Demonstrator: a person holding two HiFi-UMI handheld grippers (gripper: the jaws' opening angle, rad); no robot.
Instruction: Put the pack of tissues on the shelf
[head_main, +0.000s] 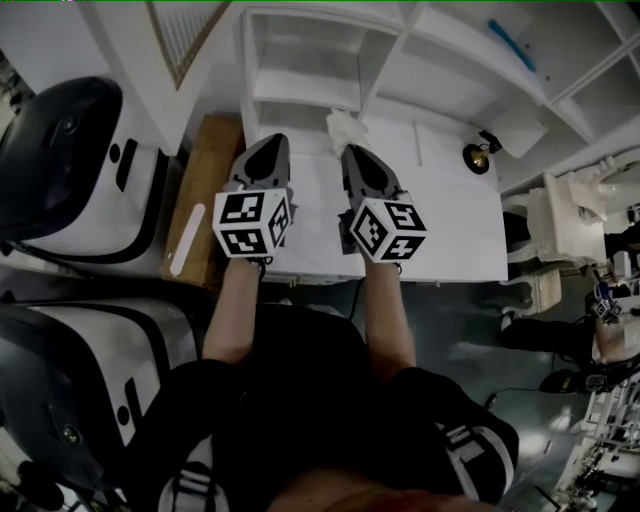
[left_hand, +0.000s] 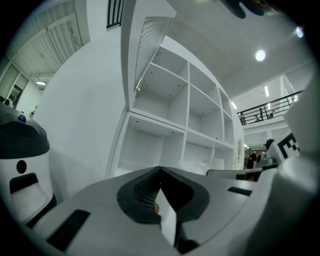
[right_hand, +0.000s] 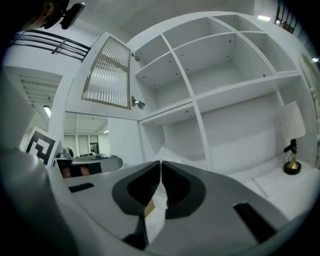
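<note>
The pack of tissues (head_main: 344, 128) is a white, crinkled soft pack at the front of the white shelf unit (head_main: 300, 92), by its lower compartments. My right gripper (head_main: 352, 150) points level at the shelf. Its jaws are closed on the pack's near edge, and the wrap (right_hand: 169, 152) bulges just past the tips of the right gripper (right_hand: 160, 165). My left gripper (head_main: 276, 138) hovers beside it on the left, jaws shut with nothing in them. In the left gripper view, that gripper's tips (left_hand: 160, 169) meet, and the pack (left_hand: 192, 165) shows ahead to the right.
The shelf has several open white compartments and a slatted door (right_hand: 106, 77) swung open above. A small lamp (head_main: 479, 156) and a white sheet (right_hand: 272, 182) stand on the counter (head_main: 455, 225) to the right. A brown board (head_main: 205, 190) and black-and-white machines (head_main: 70, 170) are on the left.
</note>
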